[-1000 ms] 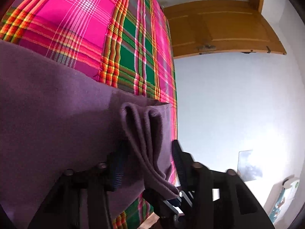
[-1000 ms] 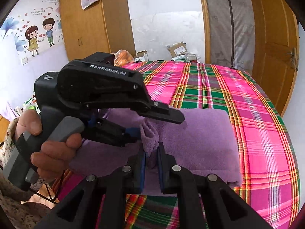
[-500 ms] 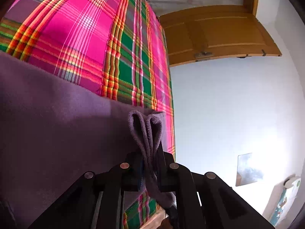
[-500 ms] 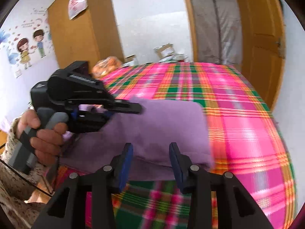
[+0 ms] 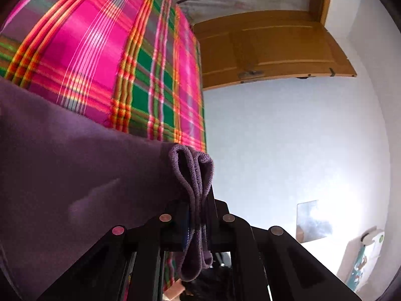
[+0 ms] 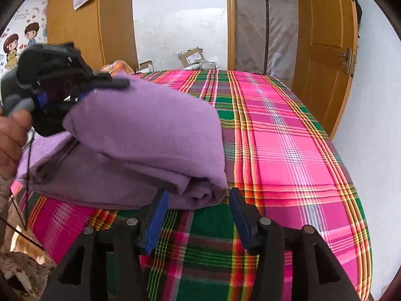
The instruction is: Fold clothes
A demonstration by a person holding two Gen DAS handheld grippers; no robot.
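Both tongs were black plastic with round silver screws. The right tongs [image 6: 198, 215] had blue pads [image 6: 156, 222]. The left tongs [image 6: 75, 85] had a grey trigger [image 6: 18, 104], a thin black cable [image 6: 27, 183] and a floral sleeve [image 6: 25, 268] below.

purple garment [image 6: 140, 145] folded in layers on the bed, one edge lifted

your views are daylit and fisheye-bent with dark corners; glare whitens the pale wall [image 5: 325, 175], and motion blur smears the black handheld gripper [image 6: 82, 92] at left.

Purple garment [image 6: 150, 135], pink-green plaid bedspread [image 6: 288, 150]
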